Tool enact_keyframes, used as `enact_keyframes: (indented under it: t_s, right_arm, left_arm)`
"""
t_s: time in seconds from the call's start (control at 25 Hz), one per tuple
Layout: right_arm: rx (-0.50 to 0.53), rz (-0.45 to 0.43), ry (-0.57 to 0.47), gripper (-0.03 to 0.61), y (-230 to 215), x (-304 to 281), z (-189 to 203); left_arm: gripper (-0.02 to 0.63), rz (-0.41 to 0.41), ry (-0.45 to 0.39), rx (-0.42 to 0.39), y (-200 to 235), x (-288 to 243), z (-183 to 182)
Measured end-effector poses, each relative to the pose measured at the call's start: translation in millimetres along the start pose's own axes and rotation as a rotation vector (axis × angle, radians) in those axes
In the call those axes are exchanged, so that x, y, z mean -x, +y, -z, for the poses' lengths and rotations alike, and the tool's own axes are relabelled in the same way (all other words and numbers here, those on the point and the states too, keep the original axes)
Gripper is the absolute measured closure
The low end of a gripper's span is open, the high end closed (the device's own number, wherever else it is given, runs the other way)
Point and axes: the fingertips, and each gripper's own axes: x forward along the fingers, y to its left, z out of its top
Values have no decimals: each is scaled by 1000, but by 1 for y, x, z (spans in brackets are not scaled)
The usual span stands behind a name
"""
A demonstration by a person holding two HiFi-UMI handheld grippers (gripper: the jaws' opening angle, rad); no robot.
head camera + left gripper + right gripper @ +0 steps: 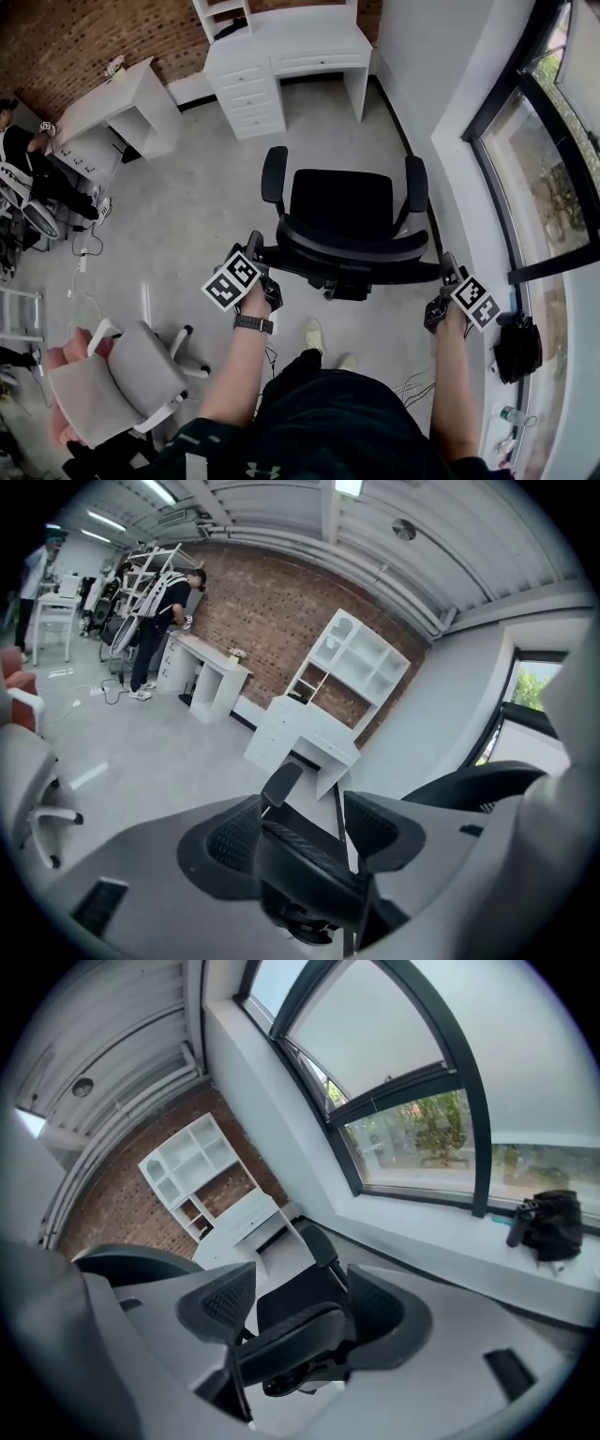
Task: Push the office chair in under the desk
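Observation:
A black office chair stands on the grey floor facing a white desk with drawers, well short of it. Its curved backrest rim is nearest me. My left gripper is at the rim's left end, and my right gripper is at its right end. In the left gripper view the jaws of the left gripper stand open with the rim passing between them. The right gripper is likewise open around the rim. The desk shows ahead in both gripper views.
A second white desk stands at the left with a person beside it. A grey and white chair is at my lower left. A window wall runs along the right, with a black bag on its sill.

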Motion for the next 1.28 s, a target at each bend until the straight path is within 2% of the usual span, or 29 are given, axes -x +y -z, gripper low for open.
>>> enact_keyframes:
  t_s: [0.12, 0.36, 0.72, 1.28]
  right_arm:
    - [-54, 27, 38, 296, 2, -18, 10]
    - [-112, 107, 106, 298, -13, -42, 28]
    - [-106, 150, 117, 314, -14, -54, 28]
    - [-88, 151, 107, 314, 11, -97, 13]
  left_arm:
    - [347, -33, 19, 42, 10, -10, -3]
    - [325, -94, 74, 36, 16, -29, 16]
    - [316, -58, 49, 3, 10, -39, 11]
    - [313, -43, 43, -3, 4, -87, -20]
